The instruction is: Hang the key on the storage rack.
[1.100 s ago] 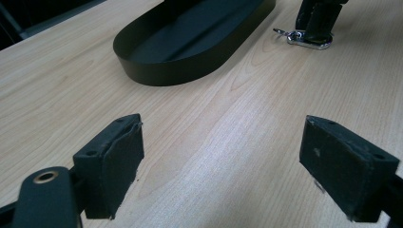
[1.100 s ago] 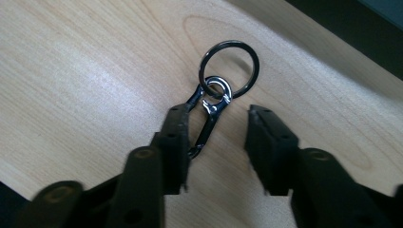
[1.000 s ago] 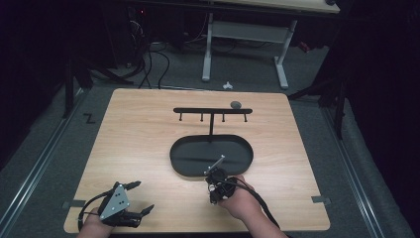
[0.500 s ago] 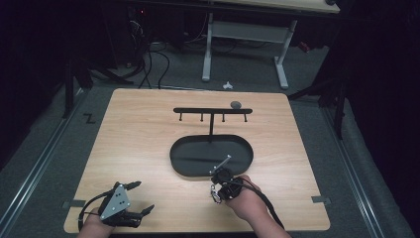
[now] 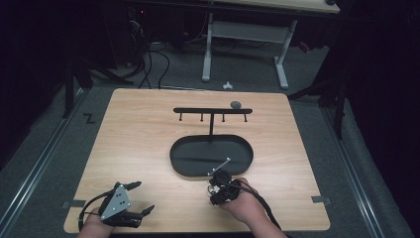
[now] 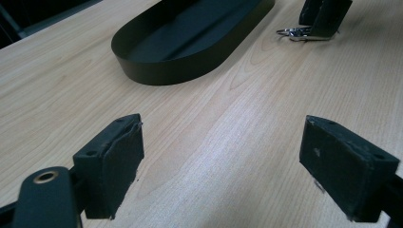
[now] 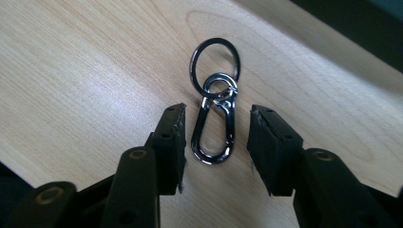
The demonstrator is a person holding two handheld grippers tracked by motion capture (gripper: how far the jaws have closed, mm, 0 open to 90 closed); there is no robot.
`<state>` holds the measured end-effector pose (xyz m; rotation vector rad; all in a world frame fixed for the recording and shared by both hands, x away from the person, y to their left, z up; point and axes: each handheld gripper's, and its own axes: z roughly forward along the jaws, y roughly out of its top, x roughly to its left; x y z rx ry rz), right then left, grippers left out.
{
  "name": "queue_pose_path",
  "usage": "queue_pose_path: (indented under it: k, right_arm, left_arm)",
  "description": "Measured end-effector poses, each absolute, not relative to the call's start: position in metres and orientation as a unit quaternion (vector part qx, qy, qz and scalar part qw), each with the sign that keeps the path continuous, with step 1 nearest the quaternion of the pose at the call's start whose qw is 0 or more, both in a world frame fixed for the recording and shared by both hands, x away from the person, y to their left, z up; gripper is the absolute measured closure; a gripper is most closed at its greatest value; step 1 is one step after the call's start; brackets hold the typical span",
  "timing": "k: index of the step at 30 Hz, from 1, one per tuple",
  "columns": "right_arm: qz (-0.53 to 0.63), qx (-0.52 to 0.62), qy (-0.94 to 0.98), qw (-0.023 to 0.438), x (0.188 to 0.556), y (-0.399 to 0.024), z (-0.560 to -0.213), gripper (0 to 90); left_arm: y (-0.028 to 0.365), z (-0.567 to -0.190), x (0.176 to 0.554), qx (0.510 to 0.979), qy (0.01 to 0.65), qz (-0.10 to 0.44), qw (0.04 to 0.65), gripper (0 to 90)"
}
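Since a second ago the right gripper [image 5: 218, 191] has drawn back from the oval black tray [image 5: 183, 161] toward the table's near edge, while the left gripper [image 5: 136, 198] has stayed put, its jaws wide apart over bare wood. A dark metal carabiner clip [image 7: 216, 133] with a key ring [image 7: 215, 57] lies flat on the wooden table [image 5: 143, 134], directly between the right gripper's parted jaws, touching neither pad.

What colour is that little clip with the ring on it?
Shiny dark metallic, near black: the clip shows best in the right gripper view.
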<state>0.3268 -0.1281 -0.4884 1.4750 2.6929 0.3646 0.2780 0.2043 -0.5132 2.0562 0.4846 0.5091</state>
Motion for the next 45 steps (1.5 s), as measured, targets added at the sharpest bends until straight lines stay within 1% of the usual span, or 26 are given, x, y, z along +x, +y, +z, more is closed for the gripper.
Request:
queue_pose_path:
  k: [1, 4, 7, 8, 11, 13, 17, 20, 22, 27, 32, 45]
  right_arm:
    - [0.117, 0.474, 0.872, 0.026, 0.328, -0.127, -0.491, 53.9]
    - [0.113, 0.475, 0.872, 0.027, 0.329, -0.124, -0.492, 53.6]
    - [0.088, 0.451, 0.887, 0.05, 0.327, -0.117, -0.492, 57.6]
    - [0.083, 0.447, 0.889, 0.051, 0.327, -0.115, -0.492, 58.8]
    - [0.077, 0.436, 0.895, 0.046, 0.329, -0.113, -0.491, 61.6]
    - [0.076, 0.432, 0.898, 0.046, 0.33, -0.113, -0.491, 65.1]
    - [0.077, 0.416, 0.905, 0.045, 0.331, -0.115, -0.491, 67.9]
    - [0.076, 0.424, 0.902, 0.041, 0.331, -0.115, -0.49, 69.4]
    - [0.078, 0.424, 0.901, 0.045, 0.331, -0.114, -0.49, 69.6]
    - [0.087, 0.436, 0.895, 0.033, 0.333, -0.12, -0.488, 69.7]
    - [0.107, 0.45, 0.886, 0.031, 0.334, -0.133, -0.478, 69.8]
    - [0.116, 0.466, 0.876, 0.042, 0.335, -0.158, -0.458, 69.8]
  left_arm:
    - [0.204, -0.513, 0.278, 0.838, 0.198, 0.206, 0.465, 15.3]
    - [0.205, -0.513, 0.278, 0.837, 0.198, 0.206, 0.466, 15.3]
    - [0.205, -0.513, 0.278, 0.838, 0.198, 0.206, 0.466, 15.3]
    - [0.205, -0.513, 0.278, 0.838, 0.198, 0.206, 0.465, 15.3]
    - [0.204, -0.513, 0.278, 0.837, 0.197, 0.207, 0.466, 15.3]
    - [0.204, -0.513, 0.277, 0.837, 0.197, 0.207, 0.467, 15.3]
    - [0.204, -0.513, 0.278, 0.837, 0.198, 0.207, 0.466, 15.3]
    - [0.204, -0.513, 0.277, 0.837, 0.197, 0.207, 0.466, 15.3]
    - [0.205, -0.513, 0.278, 0.838, 0.198, 0.207, 0.465, 15.3]
    - [0.205, -0.513, 0.278, 0.837, 0.198, 0.206, 0.466, 15.3]
    - [0.205, -0.513, 0.278, 0.838, 0.199, 0.206, 0.465, 15.3]
    - [0.205, -0.513, 0.278, 0.838, 0.198, 0.206, 0.465, 15.3]
